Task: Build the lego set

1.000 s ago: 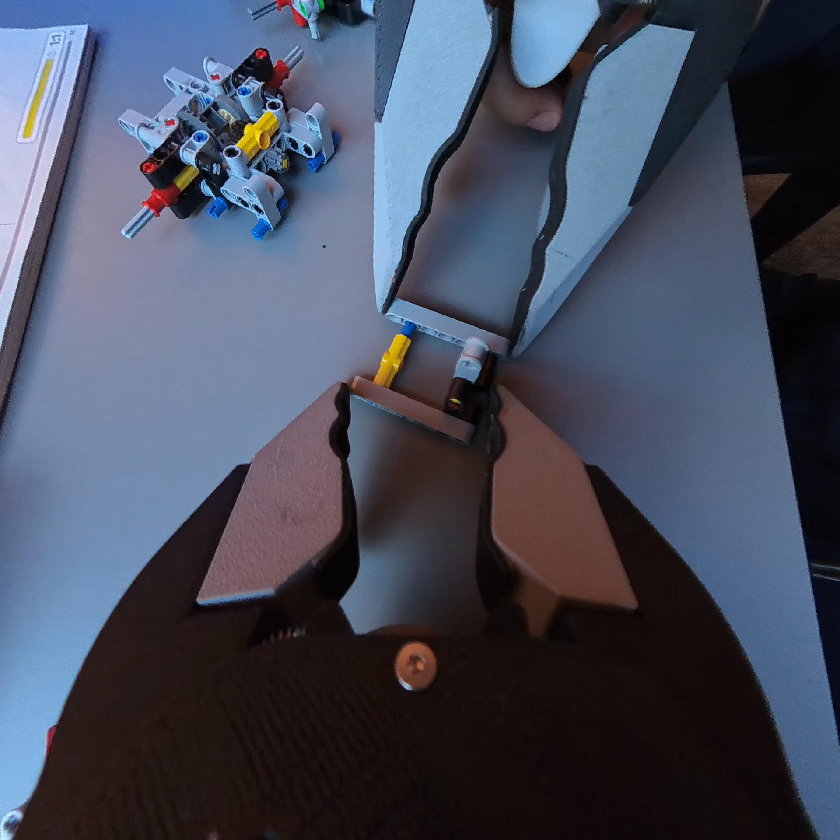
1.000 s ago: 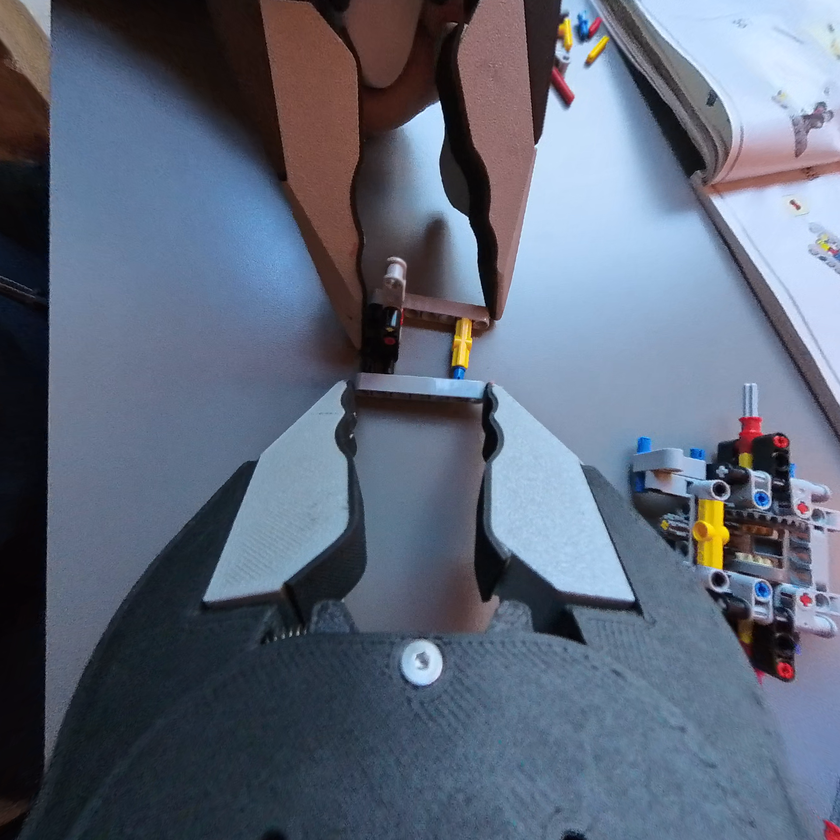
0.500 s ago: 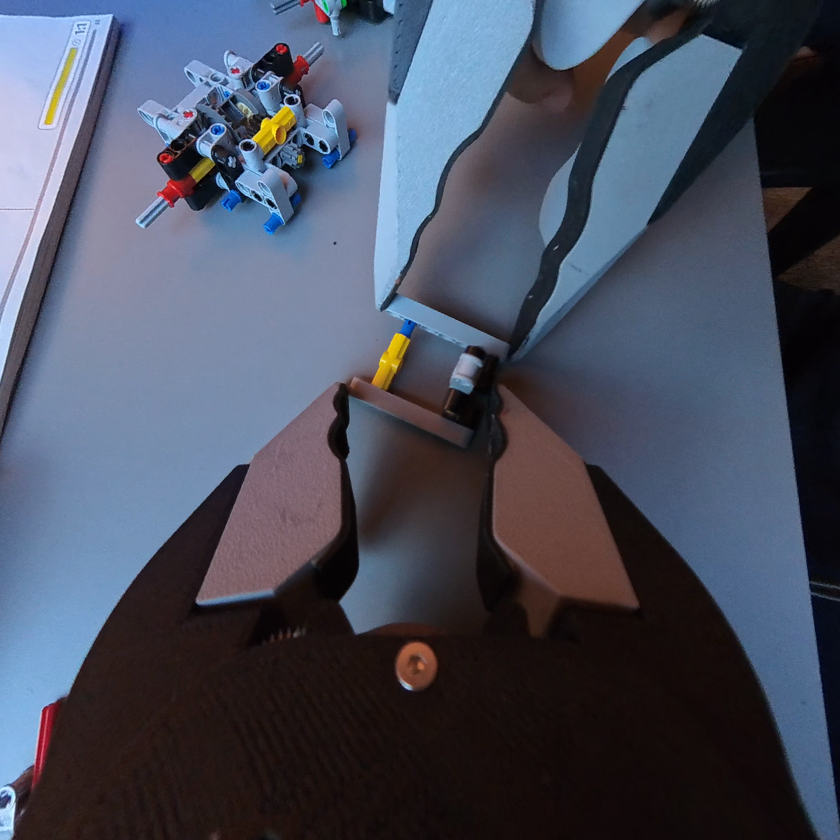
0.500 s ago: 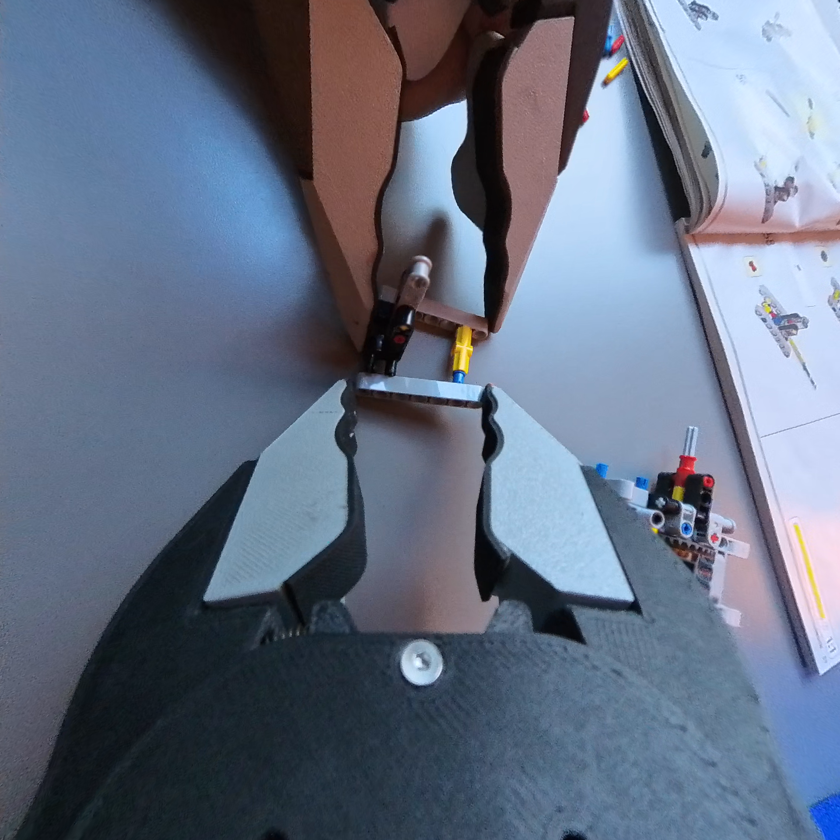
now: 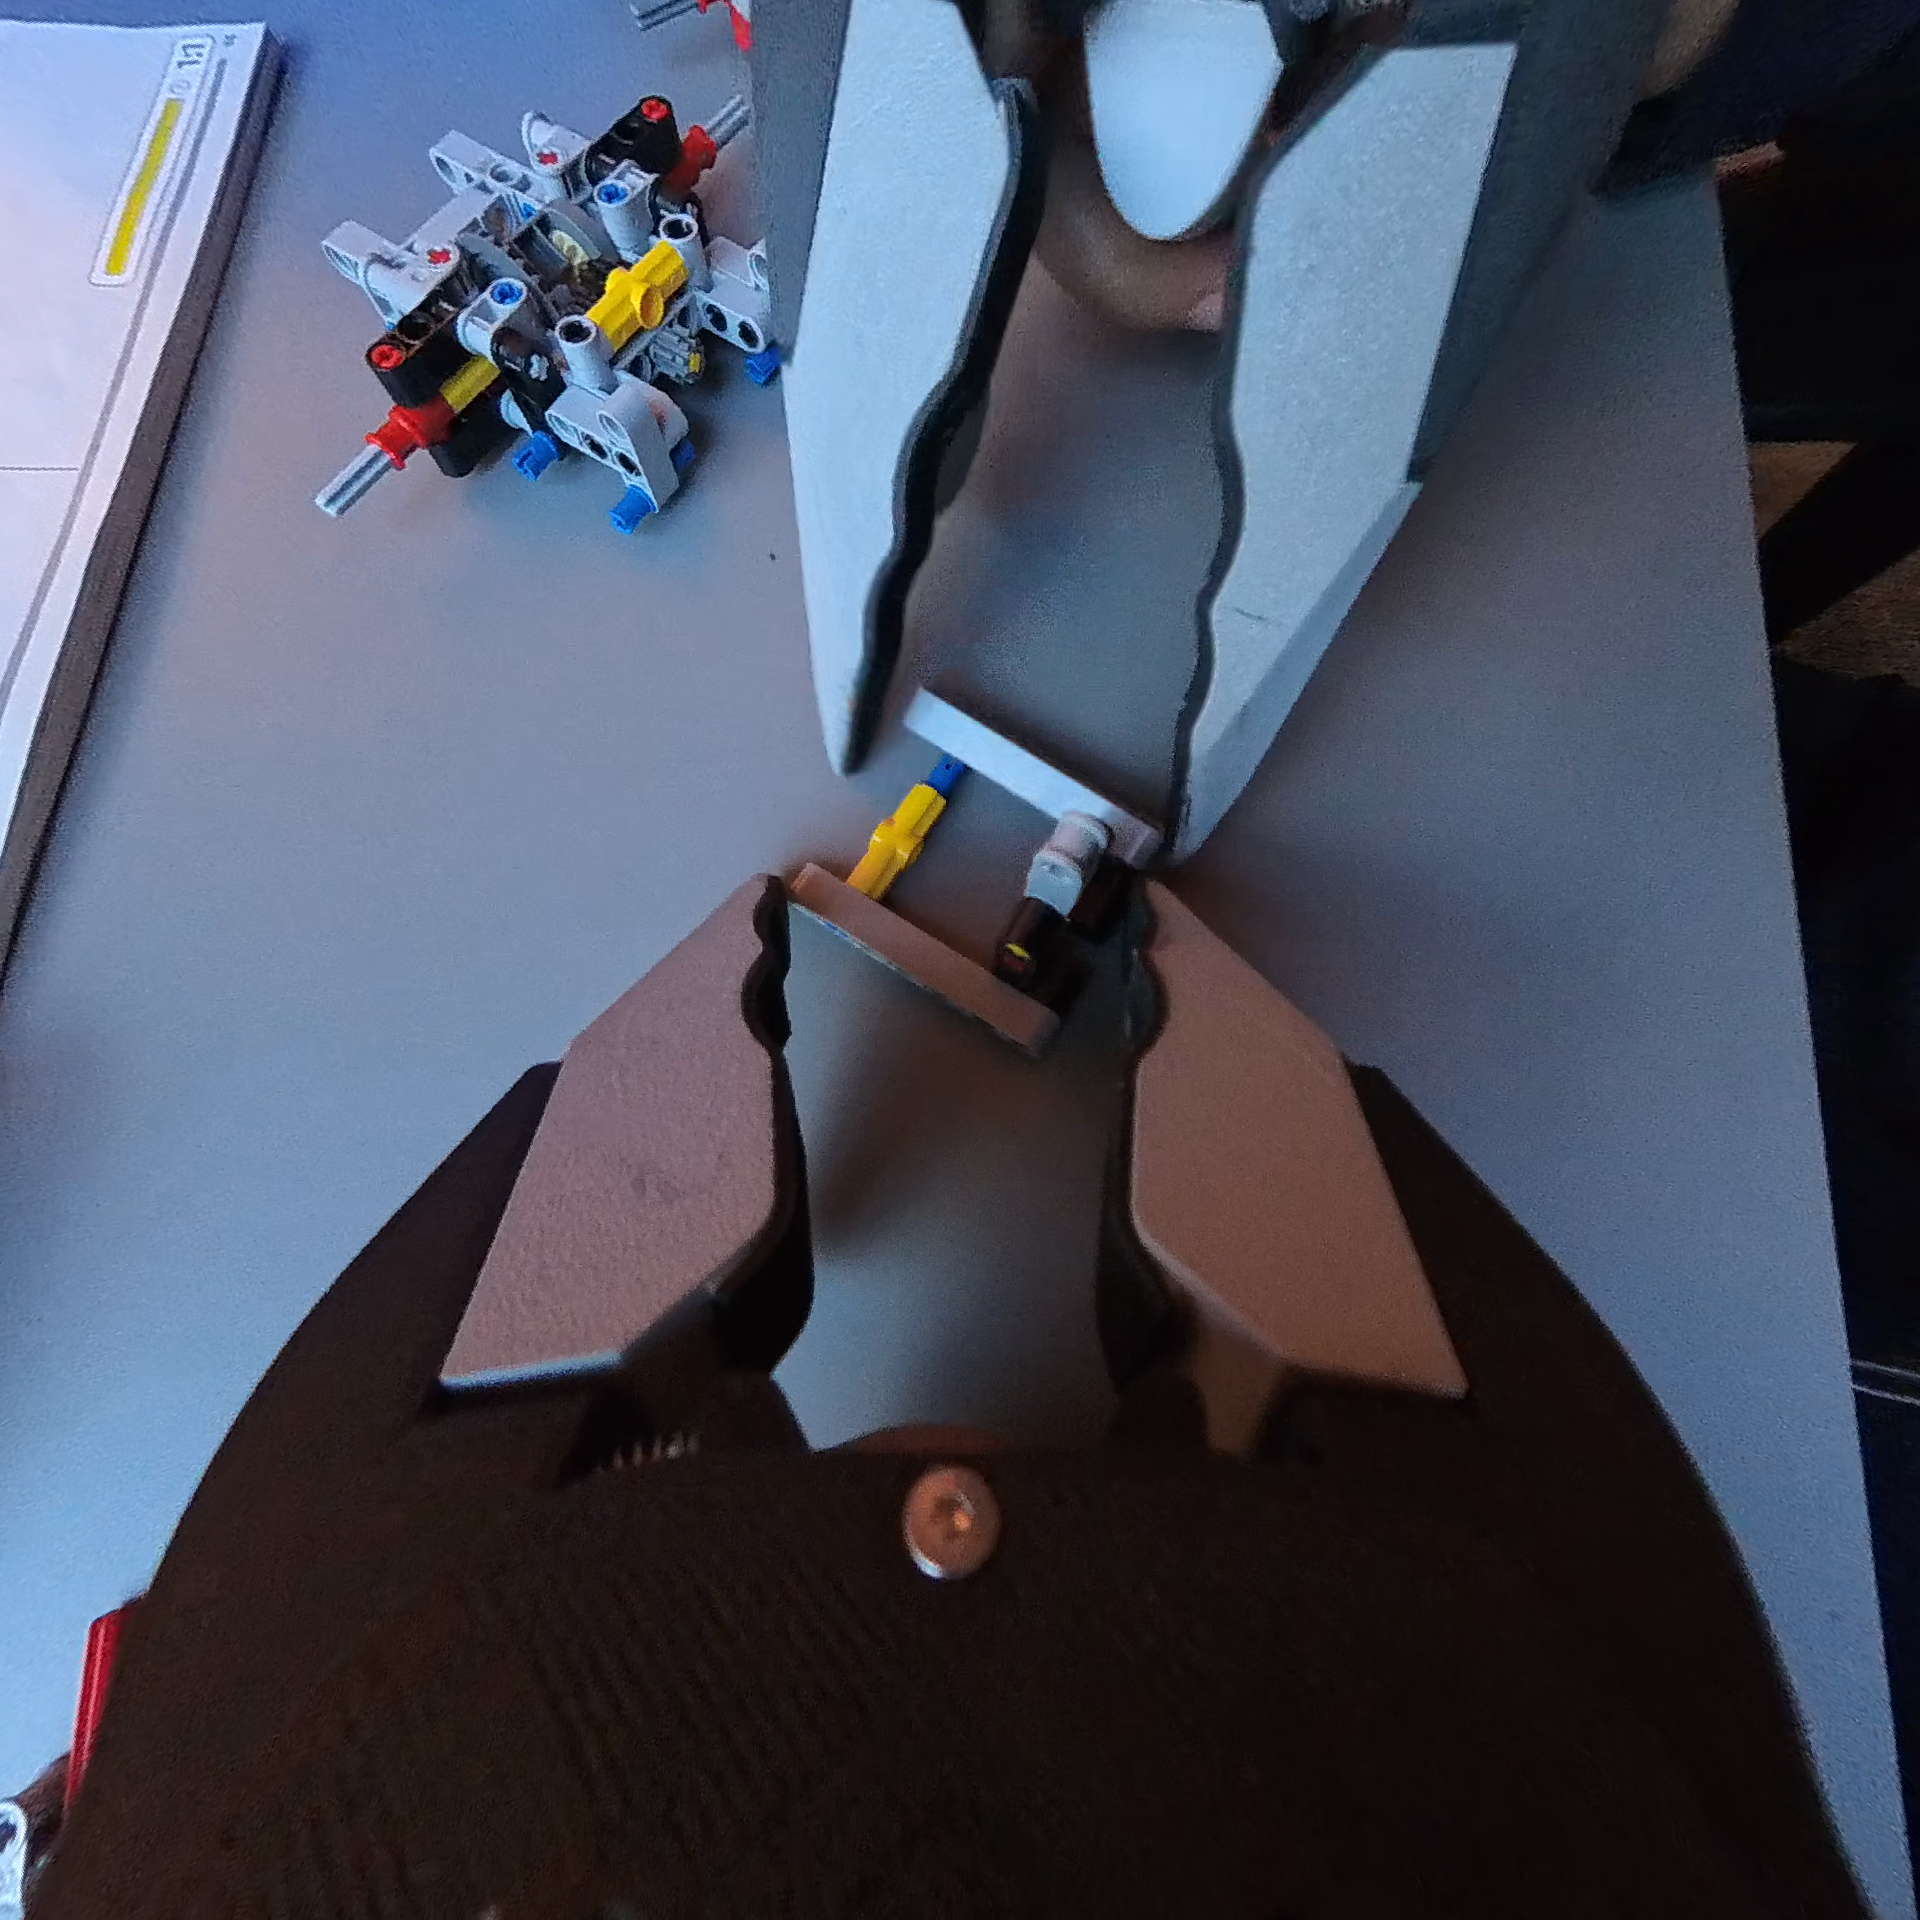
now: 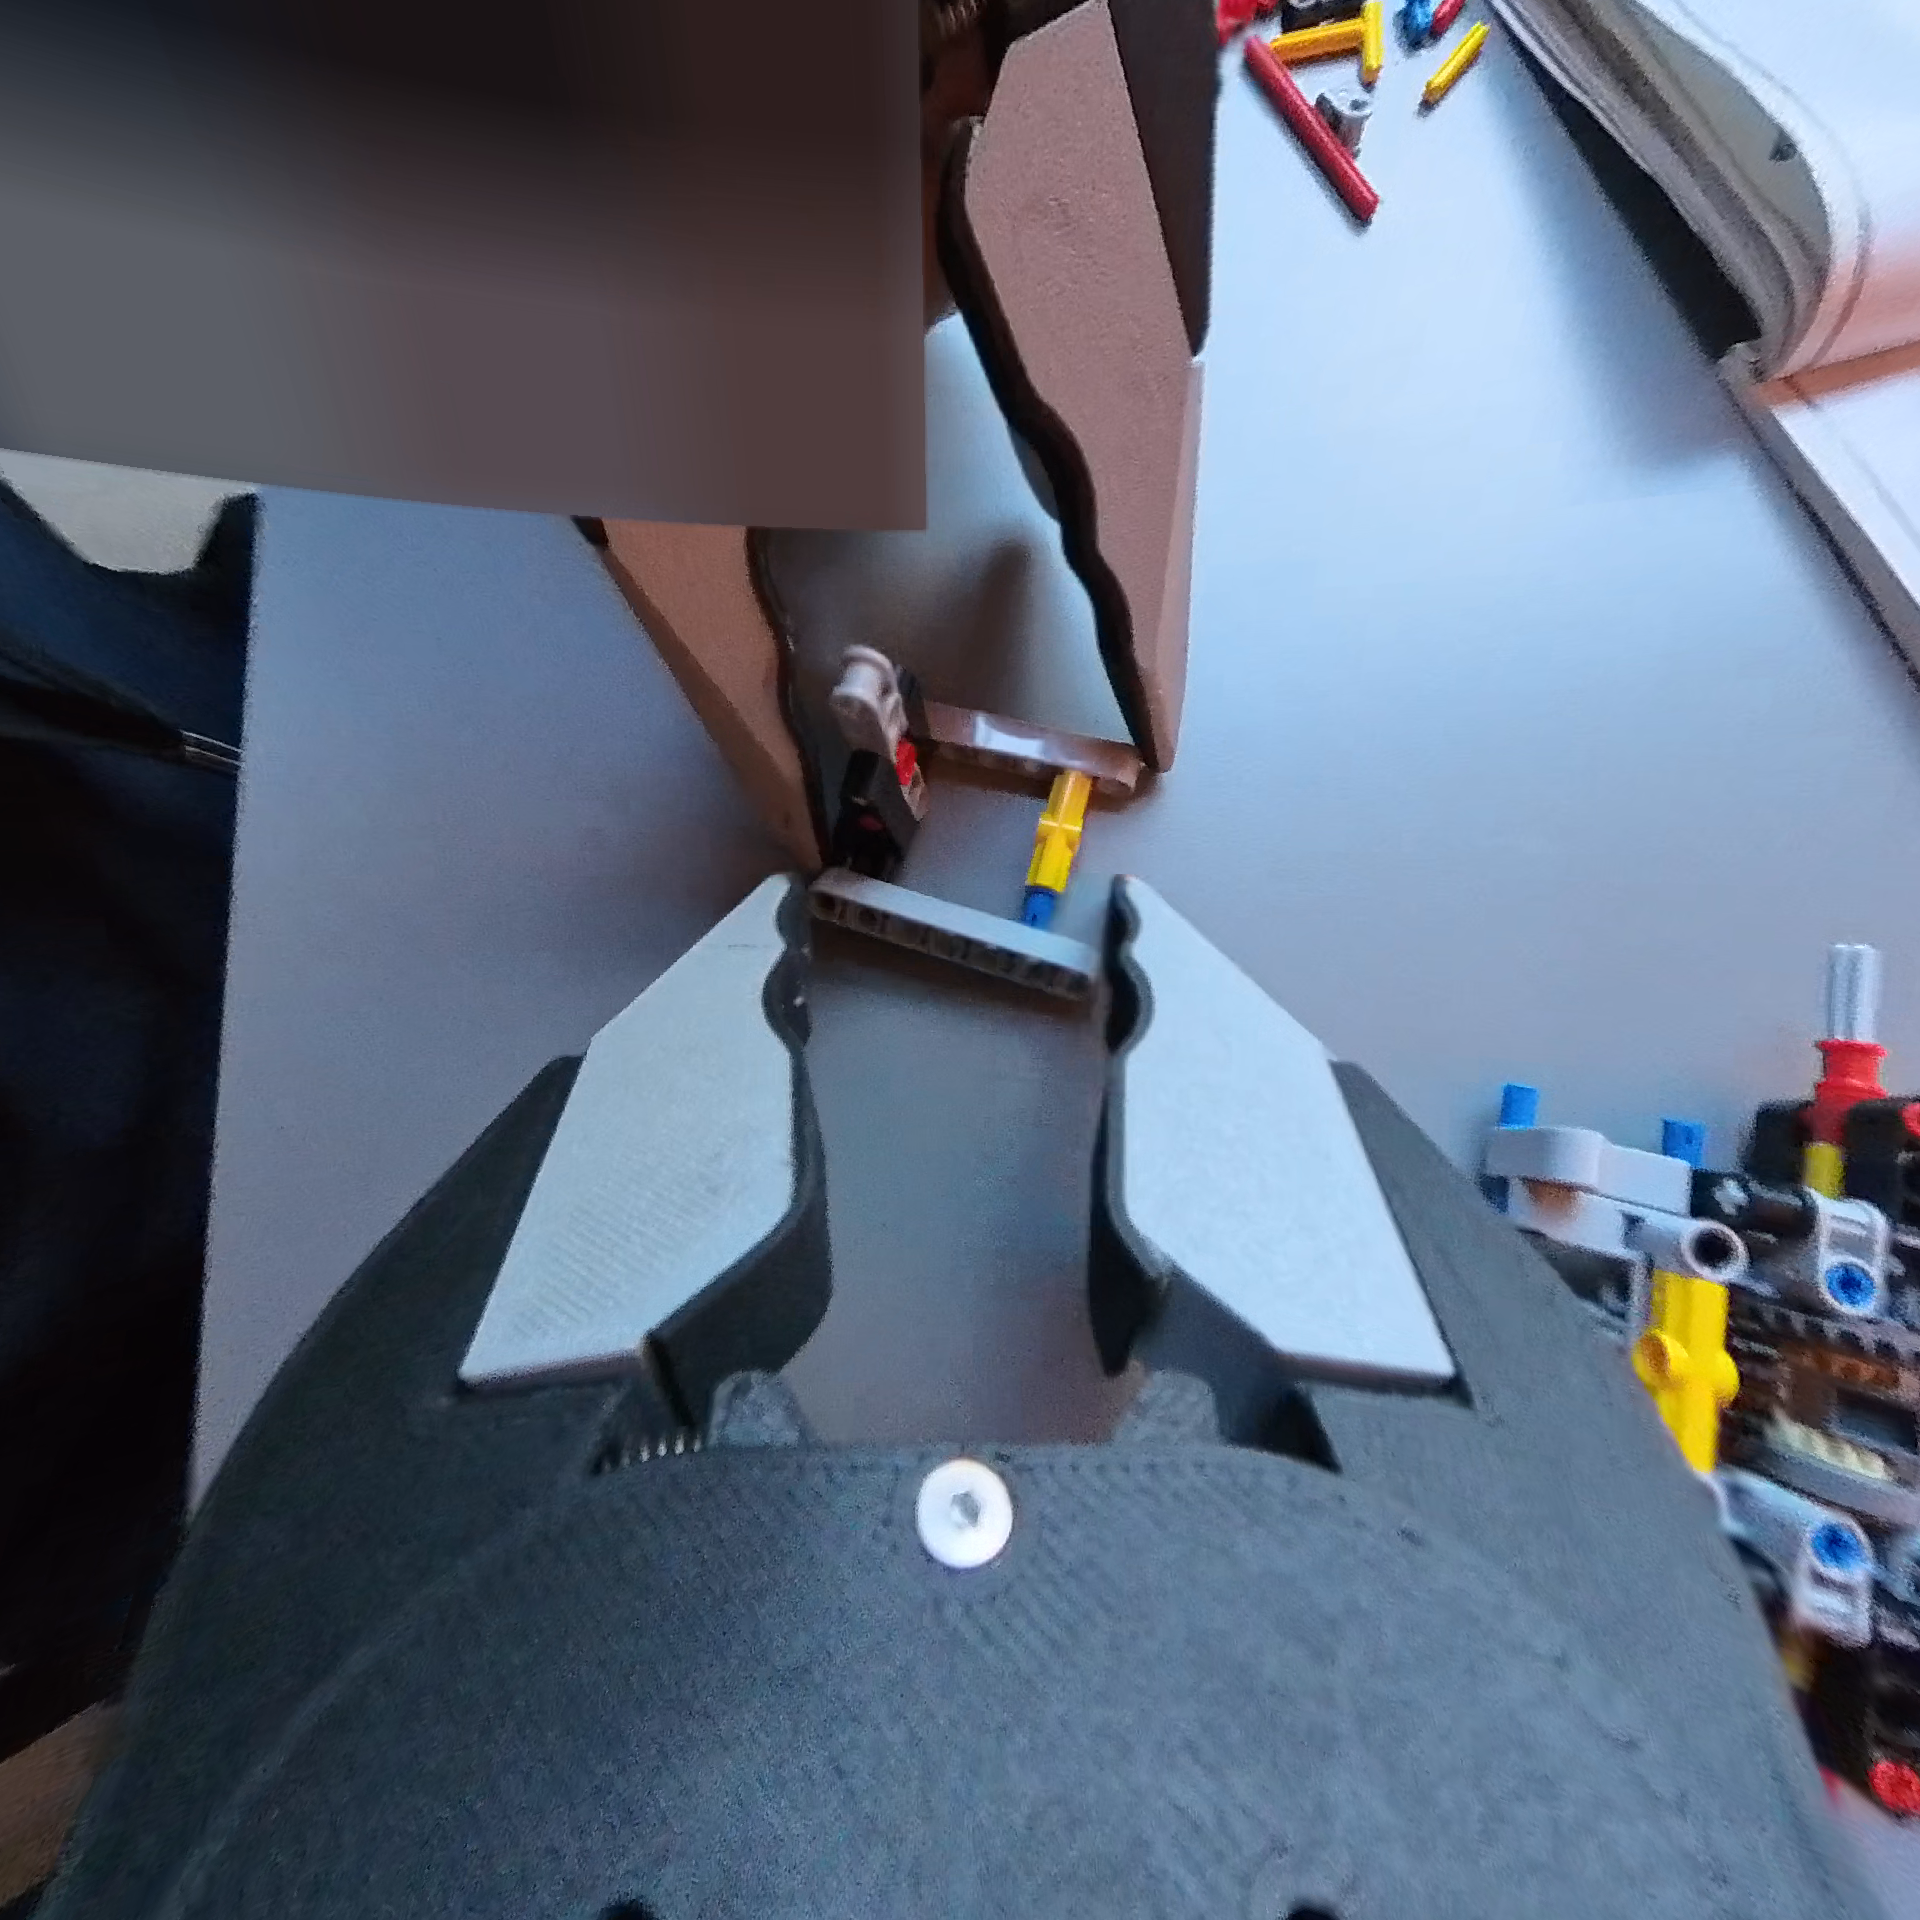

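Plastic fingers of the left gripper [image 5: 951, 951] sit in the middle of the left wrist view, closed on the ends of a short grey beam [image 5: 925, 961]. That beam lies across the gap, its long side running from centre left down to centre right, a bit slanted. One end touches the left finger; the other end is near the right finger, but a black block [image 5: 1039, 951] partly hides that spot.

Just past it, a yellow peg [image 5: 894, 842] with a blue tip sticks out of the beam and points up the frame toward a second grey beam [image 6: 951, 940]. A small grey and black piece stands beside the peg, on the right.

The right gripper [image 6: 951, 935] comes in from the top of the left wrist view, and its fingers squeeze that second beam by its two ends. In the right wrist view this beam runs across the centre, tilted down to the right, with a row of round holes along its side. The two beams face each other, near but apart.

Everything is over a smooth grey table [image 5: 416, 779]. Farther off, in the upper left, sits a bumpy toy model [image 5: 551, 301] of grey, black, yellow, red and blue parts. A flat paper booklet [image 5: 73, 260] lies at the left edge. Loose red and yellow sticks [image 6: 1330, 94] lie at the top of the right wrist view.
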Available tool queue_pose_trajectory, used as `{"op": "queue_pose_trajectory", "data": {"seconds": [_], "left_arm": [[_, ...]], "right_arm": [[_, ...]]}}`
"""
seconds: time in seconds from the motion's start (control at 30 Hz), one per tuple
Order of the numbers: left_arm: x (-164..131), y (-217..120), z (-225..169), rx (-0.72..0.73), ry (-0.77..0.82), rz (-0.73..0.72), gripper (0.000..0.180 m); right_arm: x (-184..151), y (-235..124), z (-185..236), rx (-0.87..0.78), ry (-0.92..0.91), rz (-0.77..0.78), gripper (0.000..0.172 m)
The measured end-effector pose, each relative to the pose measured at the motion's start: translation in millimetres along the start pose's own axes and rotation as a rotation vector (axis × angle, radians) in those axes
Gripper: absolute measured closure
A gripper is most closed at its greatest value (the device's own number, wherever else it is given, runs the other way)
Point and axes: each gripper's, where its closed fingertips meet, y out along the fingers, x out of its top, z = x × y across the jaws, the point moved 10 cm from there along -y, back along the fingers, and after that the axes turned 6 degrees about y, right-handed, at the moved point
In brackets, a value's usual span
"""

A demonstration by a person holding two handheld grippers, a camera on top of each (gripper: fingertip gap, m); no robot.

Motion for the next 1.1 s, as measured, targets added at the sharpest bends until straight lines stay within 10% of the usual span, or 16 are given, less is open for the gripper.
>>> {"op": "queue_pose_trajectory", "data": {"seconds": [0.2, 0.43, 0.73, 1.1], "left_arm": [[1, -3, -3, -0.056, 0.033, -0.025, 0.108], [-7, -37, 18, -0.04, 0.055, -0.038, 0.117], [-11, -52, 39, -0.057, -0.103, -0.047, 0.128], [-17, -18, 26, -0.097, 0.083, 0.041, 0.097]], "right_arm": [[-10, -14, 8, -0.08, -0.032, -0.014, 0.1], [-22, -38, 5, -0.168, 0.075, -0.042, 0.129], [-23, -23, 17, -0.161, 0.085, -0.029, 0.124], [-14, -8, 25, -0.233, 0.214, -0.047, 0.099]]}}
